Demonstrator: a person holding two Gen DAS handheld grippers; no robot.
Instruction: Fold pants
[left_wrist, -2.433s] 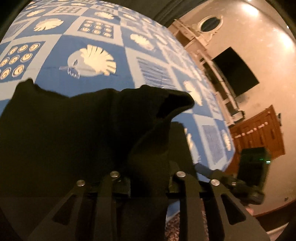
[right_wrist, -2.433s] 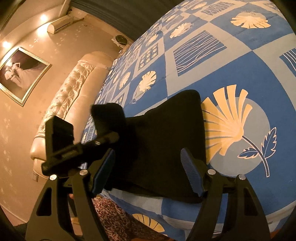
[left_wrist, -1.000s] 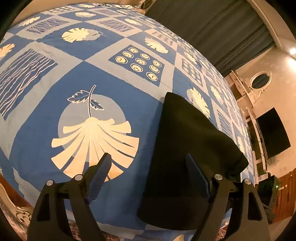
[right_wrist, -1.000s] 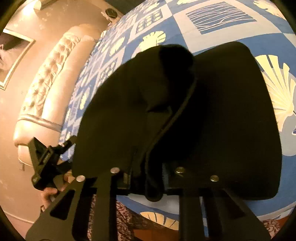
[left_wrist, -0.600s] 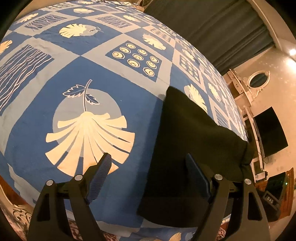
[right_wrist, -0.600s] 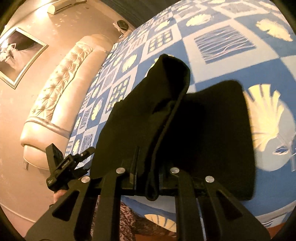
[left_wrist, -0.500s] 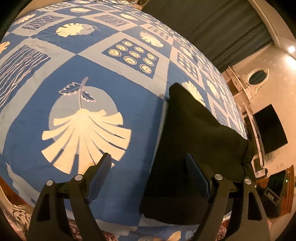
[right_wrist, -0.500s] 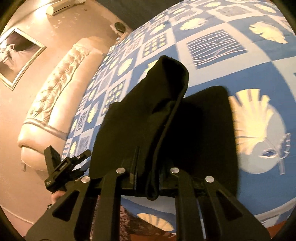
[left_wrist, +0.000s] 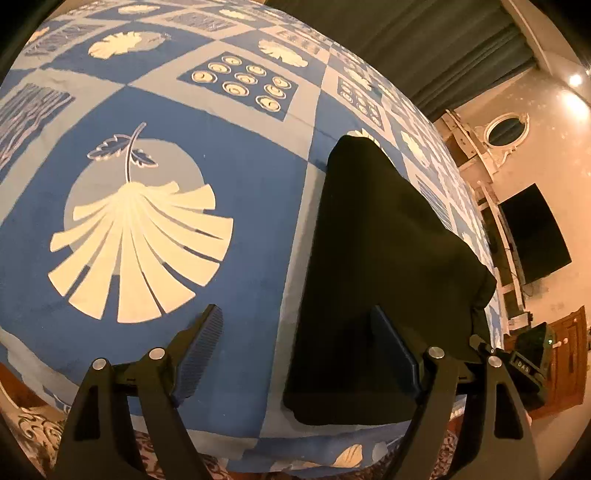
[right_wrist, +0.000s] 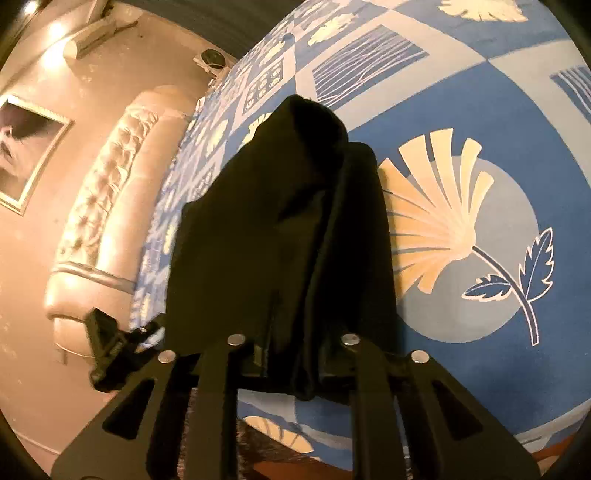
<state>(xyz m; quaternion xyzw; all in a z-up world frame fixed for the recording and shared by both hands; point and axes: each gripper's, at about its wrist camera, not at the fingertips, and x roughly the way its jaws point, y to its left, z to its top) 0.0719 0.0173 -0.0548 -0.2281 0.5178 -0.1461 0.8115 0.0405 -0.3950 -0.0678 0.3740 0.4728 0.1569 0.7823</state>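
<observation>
The black pants (left_wrist: 376, 258) lie folded on the blue patterned bedspread (left_wrist: 240, 206), near the bed's front edge. My left gripper (left_wrist: 295, 347) is open and empty; its right finger hangs over the pants' left part, its left finger over bare bedspread. My right gripper (right_wrist: 291, 362) is shut on a bunched edge of the pants (right_wrist: 280, 236) and holds it lifted above the lower layer. The right gripper shows at the far right of the left wrist view (left_wrist: 517, 362). The left gripper shows at the lower left of the right wrist view (right_wrist: 118, 343).
A tufted cream headboard (right_wrist: 107, 206) runs along the bed's left side in the right wrist view. A wall TV (left_wrist: 532, 236), white shelving (left_wrist: 495, 229) and a wooden door (left_wrist: 569, 362) stand beyond the bed. Patterned carpet (left_wrist: 37, 432) lies below the bed's front edge.
My left gripper let go of the pants, opened and drew back to the left. My right gripper closed on the pants' edge, lifted it and has carried it over the lower layer.
</observation>
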